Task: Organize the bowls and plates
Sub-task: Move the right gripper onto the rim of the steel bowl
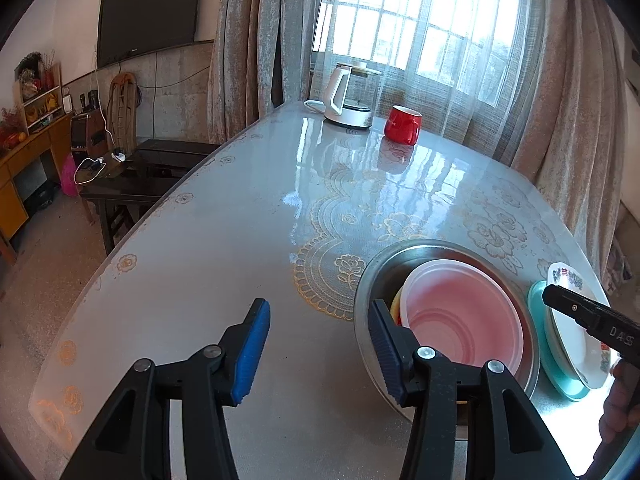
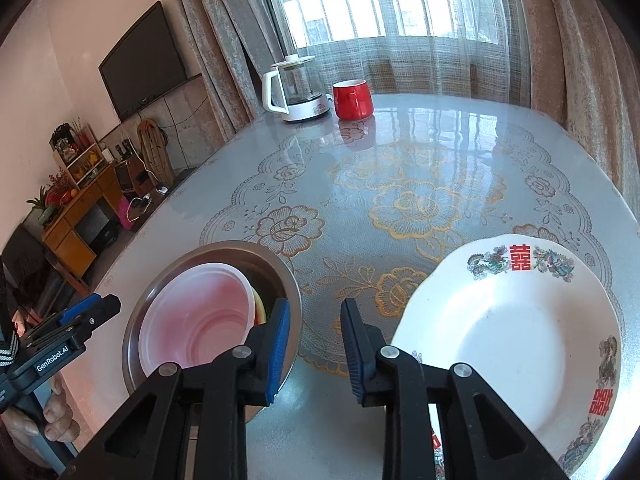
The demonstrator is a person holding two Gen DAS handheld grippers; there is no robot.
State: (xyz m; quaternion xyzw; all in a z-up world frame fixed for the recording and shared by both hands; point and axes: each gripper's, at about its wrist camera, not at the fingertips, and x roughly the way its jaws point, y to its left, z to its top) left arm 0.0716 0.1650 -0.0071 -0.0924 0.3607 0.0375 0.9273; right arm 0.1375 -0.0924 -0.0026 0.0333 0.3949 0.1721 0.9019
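A steel bowl (image 1: 384, 268) (image 2: 280, 268) sits on the table with a translucent pink plastic bowl (image 1: 464, 316) (image 2: 200, 312) nested in it and something yellow under that. A white patterned plate (image 2: 504, 332) (image 1: 576, 328) lies to its right, on a teal plate (image 1: 560, 376) in the left wrist view. My left gripper (image 1: 318, 344) is open and empty, its right finger over the steel bowl's near rim. My right gripper (image 2: 314, 344) is open and empty, over the gap between the steel bowl and the white plate.
A red mug (image 1: 402, 124) (image 2: 353, 98) and a white-handled glass kettle (image 1: 348, 98) (image 2: 294, 90) stand at the table's far end by the curtained window. The round table (image 1: 224, 240) has a glossy floral cover. Dark benches (image 1: 136, 184) stand left of the table.
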